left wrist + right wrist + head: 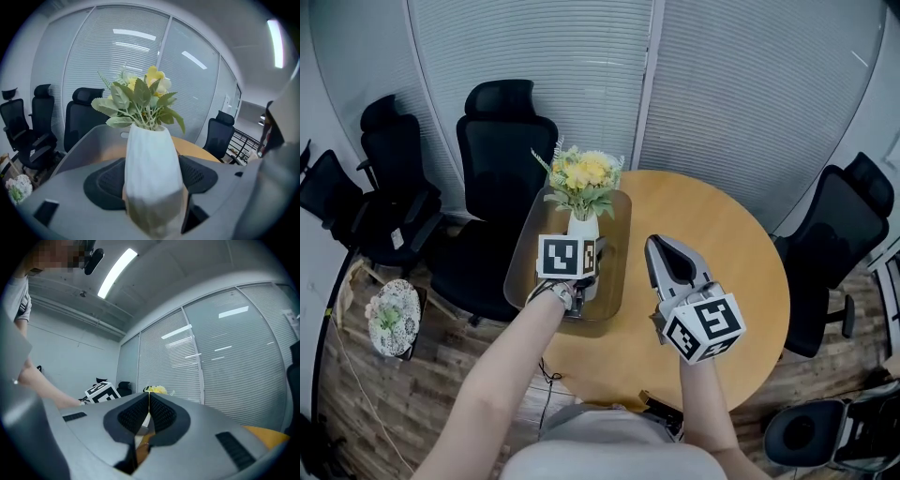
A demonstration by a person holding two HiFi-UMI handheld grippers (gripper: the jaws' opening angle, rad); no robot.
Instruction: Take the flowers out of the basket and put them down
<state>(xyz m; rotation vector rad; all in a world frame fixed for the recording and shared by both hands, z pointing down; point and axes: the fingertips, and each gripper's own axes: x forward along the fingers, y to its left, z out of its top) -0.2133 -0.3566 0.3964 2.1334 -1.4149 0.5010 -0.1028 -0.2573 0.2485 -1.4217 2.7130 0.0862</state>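
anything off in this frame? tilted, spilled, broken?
Nothing spilled or broken. The vase of flowers is upright in the basket, clamped by the left gripper. Only oddity: in the head view the basket seems to overhang the table on the left side.

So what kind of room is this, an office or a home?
Probably an office meeting room: black swivel office chairs stand around a round wooden table, and slatted blinds cover glass partition walls behind it.

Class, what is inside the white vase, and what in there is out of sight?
Yellow flowers and green leaves rise from the white vase, which the left claw grips. Their stems inside are covered by its wall.
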